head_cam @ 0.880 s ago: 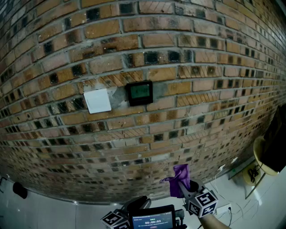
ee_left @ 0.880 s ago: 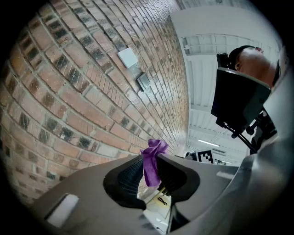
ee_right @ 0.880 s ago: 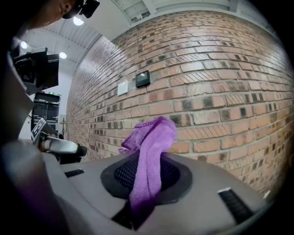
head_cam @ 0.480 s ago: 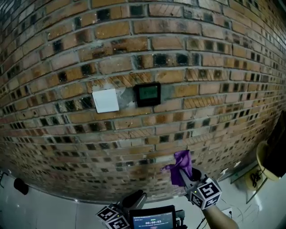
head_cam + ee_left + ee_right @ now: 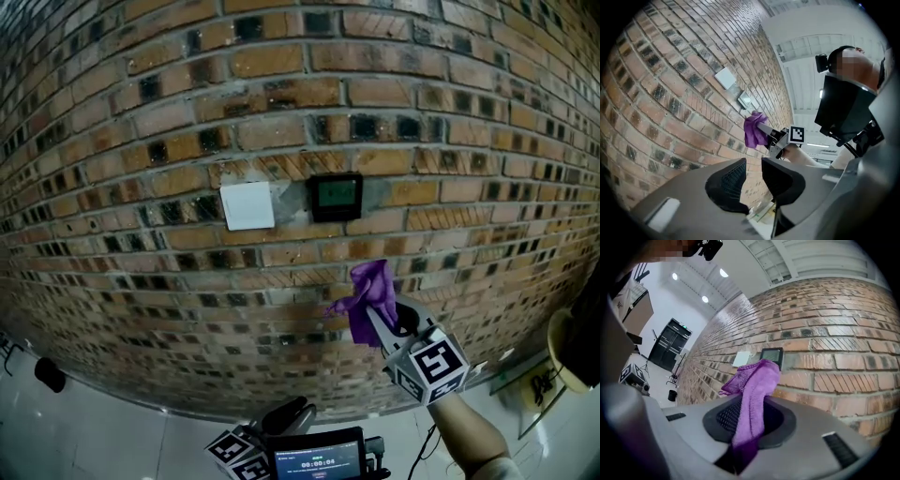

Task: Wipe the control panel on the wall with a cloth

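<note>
My left gripper has its black ribbed jaws slightly apart, with nothing between them. Beyond, my right gripper pinches a crumpled purple cloth near the red-brown brick wall — a white square plate and small dark control panel sit farther along it.

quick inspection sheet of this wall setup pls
surface: brick wall, rough, with dark patches
job's things: control panel set in the wall, greenish screen; purple cloth below it, apart from it
clutter: white plate left of the panel; small black thing on the floor
grippers: right gripper shut on the cloth; left gripper low, jaws apart, empty
cables: thin cable by the wall's foot, lower right
surroundings: white floor; yellowish round thing at the right edge
</note>
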Demonstrator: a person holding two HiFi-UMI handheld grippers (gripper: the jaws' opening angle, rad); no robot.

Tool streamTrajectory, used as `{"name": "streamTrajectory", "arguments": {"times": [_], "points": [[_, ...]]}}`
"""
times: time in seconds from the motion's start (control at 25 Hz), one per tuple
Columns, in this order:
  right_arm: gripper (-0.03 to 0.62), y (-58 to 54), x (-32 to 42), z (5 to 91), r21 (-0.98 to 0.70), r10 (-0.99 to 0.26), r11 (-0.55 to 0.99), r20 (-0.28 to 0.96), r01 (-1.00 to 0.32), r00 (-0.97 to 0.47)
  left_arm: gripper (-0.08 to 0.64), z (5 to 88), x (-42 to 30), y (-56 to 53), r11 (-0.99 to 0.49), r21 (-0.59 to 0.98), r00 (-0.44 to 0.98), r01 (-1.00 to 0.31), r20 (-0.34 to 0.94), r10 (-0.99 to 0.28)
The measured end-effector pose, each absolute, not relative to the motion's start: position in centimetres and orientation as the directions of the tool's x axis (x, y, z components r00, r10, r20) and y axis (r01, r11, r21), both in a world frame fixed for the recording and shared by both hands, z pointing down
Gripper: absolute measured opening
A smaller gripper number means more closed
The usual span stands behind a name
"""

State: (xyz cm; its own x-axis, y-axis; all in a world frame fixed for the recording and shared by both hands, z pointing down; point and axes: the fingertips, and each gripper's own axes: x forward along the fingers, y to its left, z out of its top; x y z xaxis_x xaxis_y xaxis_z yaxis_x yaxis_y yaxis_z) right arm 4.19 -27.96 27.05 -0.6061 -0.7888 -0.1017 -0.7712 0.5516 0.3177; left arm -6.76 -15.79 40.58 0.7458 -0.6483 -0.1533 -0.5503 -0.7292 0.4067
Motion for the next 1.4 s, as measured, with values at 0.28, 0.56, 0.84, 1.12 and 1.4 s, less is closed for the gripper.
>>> {"name": "streamTrajectory", "arguments": {"times": [0.28, 0.56, 0.84, 1.12, 1.4], "points": [[0.08, -29.7, -0.1, 22.8, 0.388, -0.741, 0.555, -0.17, -0.736, -0.649, 0.109, 39.9, -7.3, -15.6, -0.724, 0.394, 0.732, -0.567, -0.164, -0.662], [0.08, -31.6, -3.8, 19.1, 0.457, -0.706, 0.543, -0.206, -0.705, -0.677, 0.109, 39.5, -8.0, -15.7, -0.713, 0.394, 0.712, -0.58, -0.179, -0.679], [0.08, -33.3, -6.5, 16.5, 0.483, -0.686, 0.54, -0.222, -0.689, -0.693, 0.109, 38.7, -9.2, -16.1, -0.697, 0.383, 0.686, -0.606, -0.193, -0.702], [0.08, -35.5, -7.7, 14.2, 0.538, -0.703, 0.476, -0.244, -0.696, -0.668, 0.109, 38.4, -9.2, -16.1, -0.697, 0.377, 0.682, -0.61, -0.198, -0.704], [0.08, -36.6, -5.1, 13.1, 0.528, -0.733, 0.427, -0.273, -0.734, -0.623, 0.109, 38.6, -9.1, -16.2, -0.692, 0.382, 0.679, -0.612, -0.194, -0.708]]}}
